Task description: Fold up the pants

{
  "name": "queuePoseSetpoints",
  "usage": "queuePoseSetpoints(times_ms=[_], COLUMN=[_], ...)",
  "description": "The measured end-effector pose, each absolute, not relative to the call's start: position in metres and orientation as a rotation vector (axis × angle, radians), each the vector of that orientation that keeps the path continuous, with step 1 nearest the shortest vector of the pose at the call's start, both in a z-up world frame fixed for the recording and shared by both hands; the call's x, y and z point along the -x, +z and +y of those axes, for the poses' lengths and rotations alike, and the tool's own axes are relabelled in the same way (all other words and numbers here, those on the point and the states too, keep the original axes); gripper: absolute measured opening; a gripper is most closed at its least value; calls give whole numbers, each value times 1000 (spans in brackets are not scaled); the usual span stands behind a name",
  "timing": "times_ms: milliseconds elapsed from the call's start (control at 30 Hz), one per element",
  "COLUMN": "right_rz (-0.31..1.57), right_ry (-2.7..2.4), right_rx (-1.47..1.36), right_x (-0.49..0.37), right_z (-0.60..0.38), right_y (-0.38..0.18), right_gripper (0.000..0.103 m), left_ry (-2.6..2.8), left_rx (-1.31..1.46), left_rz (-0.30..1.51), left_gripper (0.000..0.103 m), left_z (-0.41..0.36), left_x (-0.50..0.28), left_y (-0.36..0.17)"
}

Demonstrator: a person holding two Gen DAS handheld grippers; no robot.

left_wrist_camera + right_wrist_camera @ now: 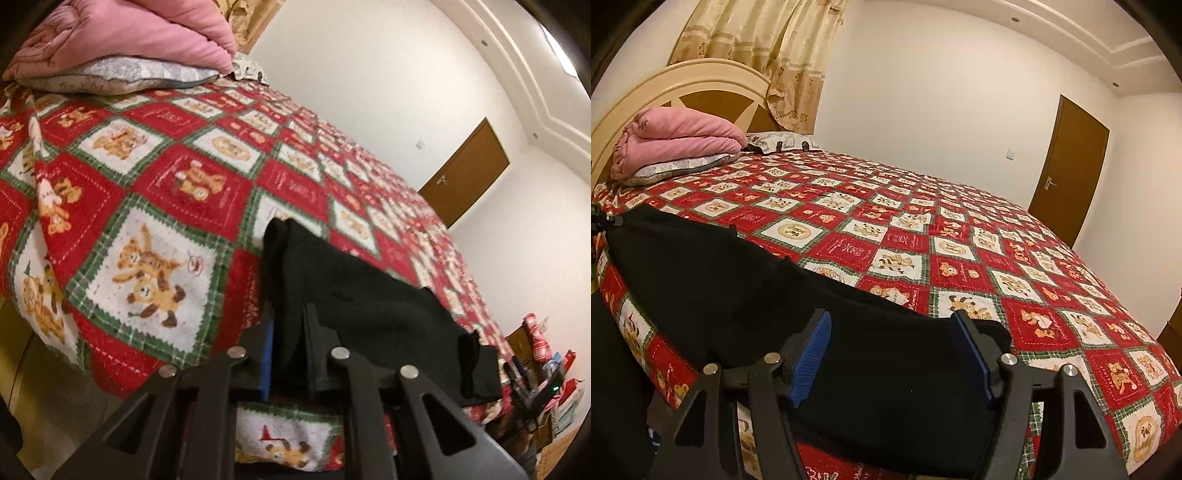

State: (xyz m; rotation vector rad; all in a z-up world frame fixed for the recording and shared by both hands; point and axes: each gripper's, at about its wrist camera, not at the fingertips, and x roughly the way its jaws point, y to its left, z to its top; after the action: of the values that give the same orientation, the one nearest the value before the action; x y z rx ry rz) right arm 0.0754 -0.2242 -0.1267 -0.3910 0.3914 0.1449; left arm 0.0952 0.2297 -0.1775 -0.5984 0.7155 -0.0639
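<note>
**Black pants pinched at one end, loose at the other**

Black soft-fabric pants [354, 295] lying along the near edge of a bed, over a red, white and green checked bedspread printed with teddy bears [166, 184]. In the left wrist view, filling lower centre, running up from the jaws and off toward lower right. In the right wrist view [738, 280], stretching from far left down to lower centre.

Writing: small pale script on the red squares of the bedspread, too blurred to read. No brand or label legible on the pants.

Left gripper [290, 332]: jaws nearly together, clamped on a bunched fold of the pants, cloth rising between the black fingers and the blue pad. Right gripper [892, 347]: jaws standing well apart, blue ribbed pads either side of the pants' end, cloth lying between them and not pressed by either pad.

Further out: folded pink quilt [676, 140] on a grey-patterned pillow [676, 168] at upper left, cream arched headboard [683, 79] behind, beige patterned curtain [768, 48] at top, brown wooden door [1071, 173] at right in a white wall.
</note>
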Motion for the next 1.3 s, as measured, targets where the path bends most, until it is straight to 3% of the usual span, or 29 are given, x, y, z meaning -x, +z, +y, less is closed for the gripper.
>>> queuePoseSetpoints(times_ms=[167,233,300,367,867,1300], right_rz=[391,391,389,388,410,457], right_ry=[142,142,144,143,97,-44], right_rx=[394,399,403,406,315,-26], right_x=[-75,-74,-74,-74,-81,-88], right_z=[-223,-222,-221,-221,-238,-332], right_y=[-127,-127,-127,-127,-116,-78], right_gripper=[68,68,68,68,68,68], left_ry=[-35,-49,-72,-83,-271,-604], left_rx=[602,587,572,577,596,413], left_rz=[724,719,717,713,517,476], left_gripper=[34,32,17,14,12,12], left_z=[231,230,229,230,196,59], left_x=[-97,-96,-96,-95,-87,-135], left_y=[-188,-189,-188,-184,-103,-23])
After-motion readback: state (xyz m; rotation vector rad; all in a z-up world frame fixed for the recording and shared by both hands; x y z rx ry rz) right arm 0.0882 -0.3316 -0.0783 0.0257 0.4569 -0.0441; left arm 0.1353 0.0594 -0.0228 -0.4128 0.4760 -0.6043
